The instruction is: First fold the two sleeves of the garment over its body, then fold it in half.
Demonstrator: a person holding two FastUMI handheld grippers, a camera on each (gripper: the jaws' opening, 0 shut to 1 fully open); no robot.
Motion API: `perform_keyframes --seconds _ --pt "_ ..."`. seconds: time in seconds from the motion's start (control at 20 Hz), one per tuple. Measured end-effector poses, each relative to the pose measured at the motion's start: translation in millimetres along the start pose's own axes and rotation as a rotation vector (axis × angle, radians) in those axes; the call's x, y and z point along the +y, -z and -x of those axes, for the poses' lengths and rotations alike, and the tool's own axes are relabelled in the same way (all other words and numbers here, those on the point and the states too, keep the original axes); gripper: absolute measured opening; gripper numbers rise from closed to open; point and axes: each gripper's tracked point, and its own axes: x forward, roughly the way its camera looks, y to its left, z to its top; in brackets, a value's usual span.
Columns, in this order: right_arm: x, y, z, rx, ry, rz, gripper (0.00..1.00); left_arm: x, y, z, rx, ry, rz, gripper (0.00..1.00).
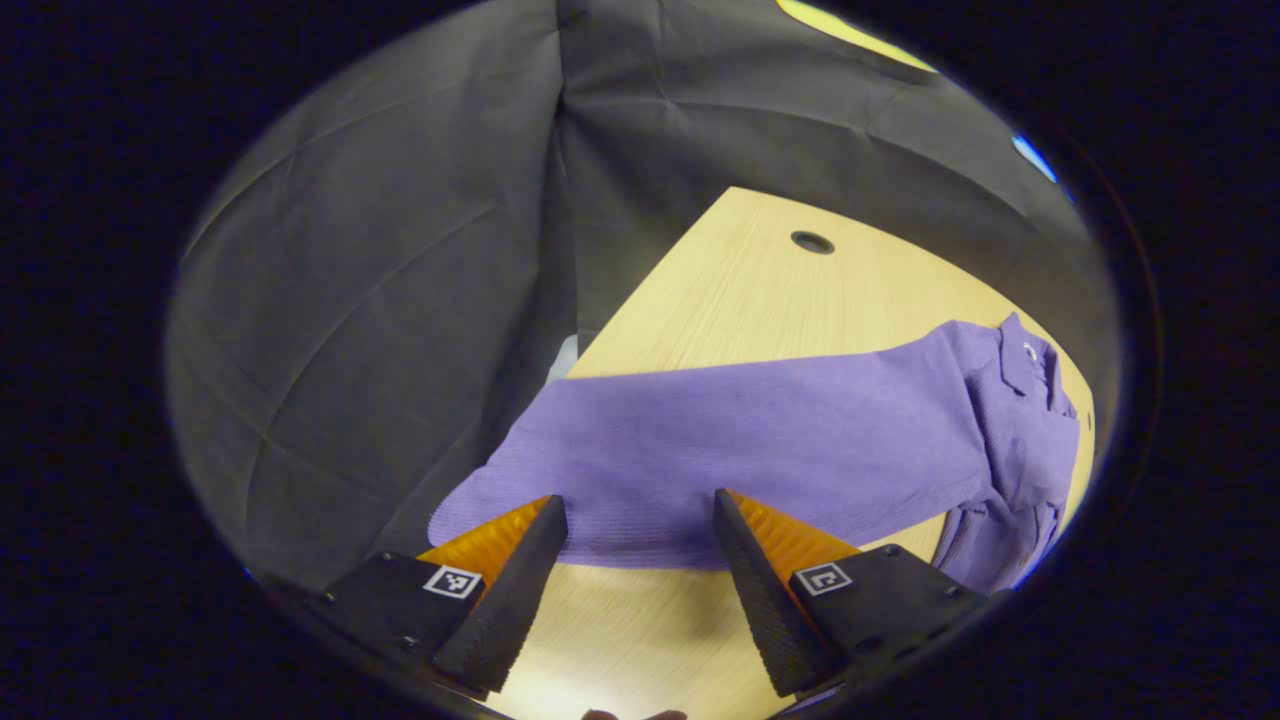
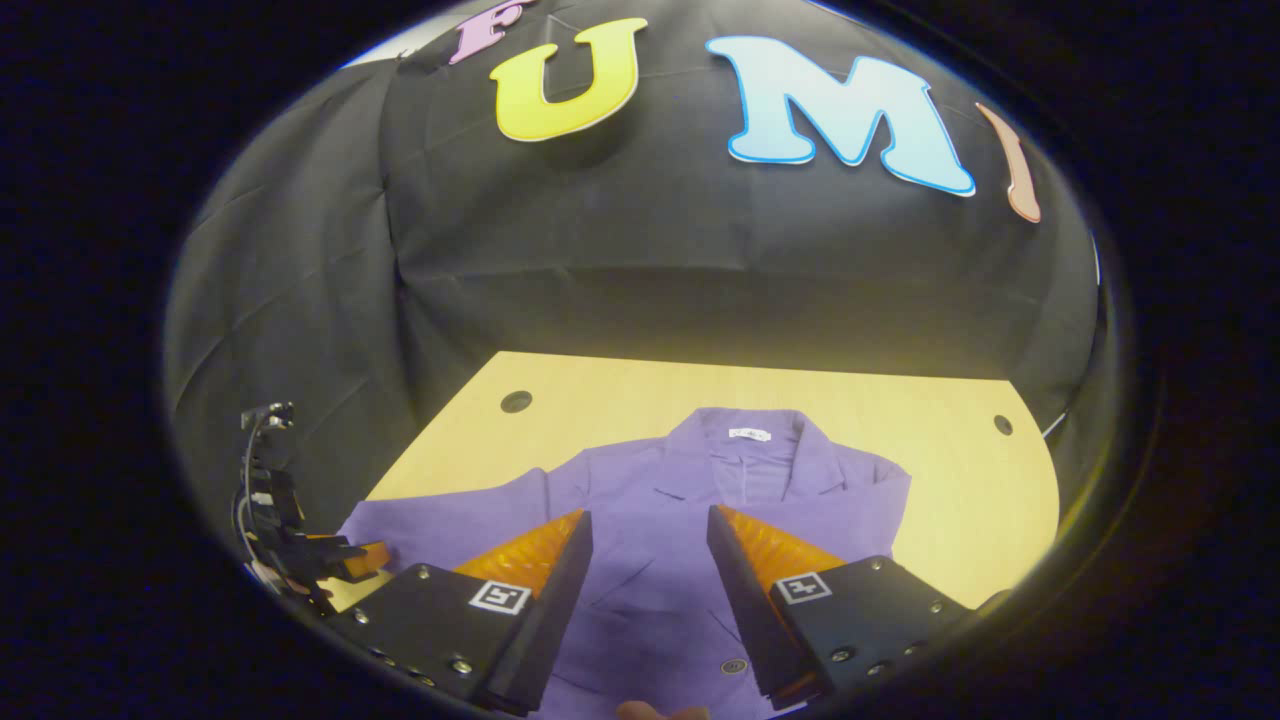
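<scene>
Garment (image 2: 690, 500): a purple jacket lay flat on the wooden worktop (image 2: 960, 500), collar toward twelve o'clock in the right gripper view, front buttoned, one sleeve stretched out toward nine o'clock over the worktop's edge. In the left gripper view that sleeve (image 1: 720, 440) ran from the jacket's collar at three o'clock across to its cuff at about seven o'clock, where it overhung the worktop's (image 1: 740, 290) side against the dark booth cloth (image 1: 380, 280).

Left gripper (image 1: 640, 545) hung just above the sleeve near the cuff, its jaws spread wide and gripping nothing; it also appeared small at eight o'clock in the right gripper view (image 2: 345, 560). Right gripper (image 2: 650, 560) hovered over the jacket's chest, jaws likewise wide apart and empty.

Round holes in the worktop sat at eleven o'clock (image 2: 516, 402) and two o'clock (image 2: 1002, 424) of the jacket. A button (image 2: 735, 666) showed near the hem at six o'clock.
</scene>
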Motion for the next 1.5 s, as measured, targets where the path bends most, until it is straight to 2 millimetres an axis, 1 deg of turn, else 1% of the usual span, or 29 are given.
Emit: perform_keyframes --seconds 0.05,0.2,0.25,0.3,0.45,0.5,0.55,0.75,0.8,0.95,1.0,1.1,1.15,1.2,1.25,1.4,1.45,1.5 --pt "-0.6 -0.2 1.6 -0.001 0.002 0.002 0.74 1.9 7.2 -2.9 0.032 -0.005 0.008 0.98" --pt "-4.6 0.1 4.2 -0.004 0.013 0.0 0.74 2.3 9.4 1.0 0.044 0.005 0.011 0.94" --pt "-4.7 -0.1 5.5 -0.004 0.013 -0.007 0.74 1.2 7.8 -3.6 0.045 0.014 -0.007 0.94" --pt "-5.5 -0.5 6.0 -0.005 0.013 -0.014 0.74 1.1 8.8 -1.5 0.053 0.023 -0.02 0.92" --pt "-6.1 -1.1 7.0 -0.006 0.013 -0.028 0.74 -0.5 8.9 -1.5 0.076 0.042 -0.036 0.93" --pt "-6.6 0.0 6.9 -0.004 0.011 -0.033 0.74 0.6 9.4 -2.4 0.09 0.042 -0.038 0.96" --pt "-6.6 0.5 7.2 0.001 0.009 -0.036 0.74 1.5 9.0 -3.1 0.109 0.042 -0.04 0.93" --pt "-8.2 5.8 6.7 0.015 0.009 -0.045 0.74 0.6 7.7 0.0 0.188 0.072 -0.076 0.91" --pt "-8.4 6.2 6.5 0.016 0.009 -0.049 0.74 -1.5 10.2 -1.7 0.212 0.076 -0.099 0.86" --pt "-8.9 8.6 7.1 0.023 0.007 -0.057 0.74 -7.8 9.5 -2.4 0.262 0.102 -0.132 0.7" --pt "-9.2 10.1 7.4 0.025 0.007 -0.059 0.74 -11.0 8.8 -3.1 0.267 0.11 -0.138 0.7" --pt "-10.0 12.9 8.0 0.031 0.004 -0.067 0.74 -11.8 8.4 -5.1 0.285 0.107 -0.152 0.48" --pt "-10.1 14.2 8.8 0.034 0.002 -0.071 0.74 -17.6 7.9 -4.4 0.286 0.134 -0.152 0.37" --pt "-10.8 15.7 9.8 0.038 0.001 -0.075 0.74 -18.7 8.9 -7.8 0.28 0.122 -0.142 0.23" --pt "-12.4 16.5 11.1 0.04 0.001 -0.077 0.74 -18.5 7.0 -5.0 0.271 0.119 -0.133 0.1" --pt "-22.9 17.8 17.2 0.04 0.011 -0.077 0.74 -18.4 5.5 -1.9 0.258 0.108 -0.11 0.1" --pt "-26.8 17.4 19.2 0.039 0.014 -0.077 0.74 -19.1 8.7 -2.6 0.259 0.104 -0.105 0.07" --pt "-31.1 17.6 20.5 0.037 0.02 -0.08 0.74 -21.5 7.5 -1.3 0.257 0.105 -0.105 0.07"
